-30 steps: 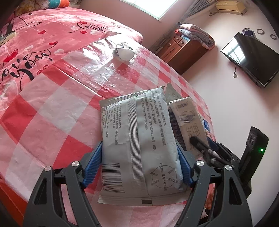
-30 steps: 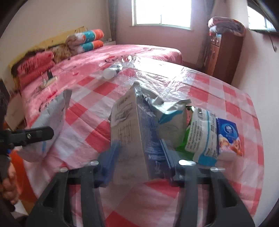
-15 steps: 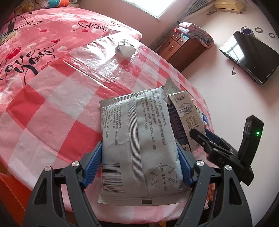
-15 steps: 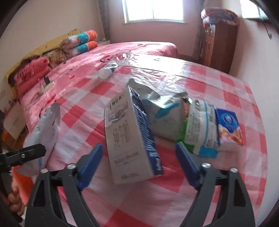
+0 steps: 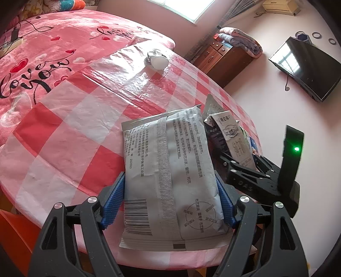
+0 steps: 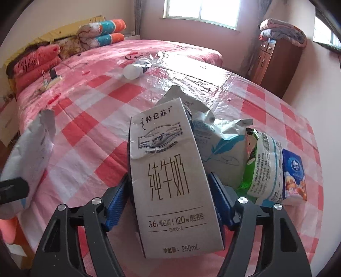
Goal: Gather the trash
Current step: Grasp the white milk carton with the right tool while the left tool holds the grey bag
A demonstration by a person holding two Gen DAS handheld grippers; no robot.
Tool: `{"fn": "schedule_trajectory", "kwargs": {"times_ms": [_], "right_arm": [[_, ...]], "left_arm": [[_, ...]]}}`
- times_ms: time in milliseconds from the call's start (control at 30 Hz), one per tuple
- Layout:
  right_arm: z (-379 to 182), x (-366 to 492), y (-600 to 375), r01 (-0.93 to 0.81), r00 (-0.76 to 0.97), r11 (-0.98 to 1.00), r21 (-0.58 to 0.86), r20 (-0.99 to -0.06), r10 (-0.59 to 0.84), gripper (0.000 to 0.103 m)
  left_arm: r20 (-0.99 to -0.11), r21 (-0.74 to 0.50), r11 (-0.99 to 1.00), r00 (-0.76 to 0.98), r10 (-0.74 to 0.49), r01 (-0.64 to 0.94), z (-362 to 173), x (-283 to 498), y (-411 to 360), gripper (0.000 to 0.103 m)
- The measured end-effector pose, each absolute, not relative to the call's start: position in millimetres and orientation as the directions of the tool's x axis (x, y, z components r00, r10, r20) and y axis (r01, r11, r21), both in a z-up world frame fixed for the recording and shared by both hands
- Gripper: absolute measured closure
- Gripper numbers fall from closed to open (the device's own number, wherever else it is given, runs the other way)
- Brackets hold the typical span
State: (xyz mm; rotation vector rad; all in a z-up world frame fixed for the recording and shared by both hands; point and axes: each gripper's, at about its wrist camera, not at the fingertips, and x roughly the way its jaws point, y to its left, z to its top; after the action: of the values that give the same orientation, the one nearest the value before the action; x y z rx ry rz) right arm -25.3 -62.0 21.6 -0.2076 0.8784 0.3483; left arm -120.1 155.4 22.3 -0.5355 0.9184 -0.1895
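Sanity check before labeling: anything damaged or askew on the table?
The milk carton in the right gripper is dented with its top torn open. A plastic bottle lies tipped over at the table's far edge.

A home bedroom; a pink-quilted bed, wooden cabinet and wall-mounted television show it.

Daylight pours in from a blown-out white window at the far wall, leaving both views bright and evenly lit with only soft, faint shadows under the objects. The glossy clear plastic sheet over the red-and-white checked tablecloth throws white glare in streaks, strongest near the window side. Both fisheye pictures are sharp in the middle, bend straight lines strongly toward the edges, and end in dark, vignetted corners.
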Motion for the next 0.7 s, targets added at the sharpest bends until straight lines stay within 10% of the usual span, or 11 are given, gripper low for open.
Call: {"fn": "schedule_trajectory", "kwargs": {"times_ms": [700], "right_arm": [[63, -70, -78, -0.400, 0.493, 0.856, 0.327, -0.711, 0.501, 0.035]], "left_arm": [[-0.654, -0.539, 0.841, 0.655, -0.379, -0.052, 43, -149, 168, 0.026]]}}
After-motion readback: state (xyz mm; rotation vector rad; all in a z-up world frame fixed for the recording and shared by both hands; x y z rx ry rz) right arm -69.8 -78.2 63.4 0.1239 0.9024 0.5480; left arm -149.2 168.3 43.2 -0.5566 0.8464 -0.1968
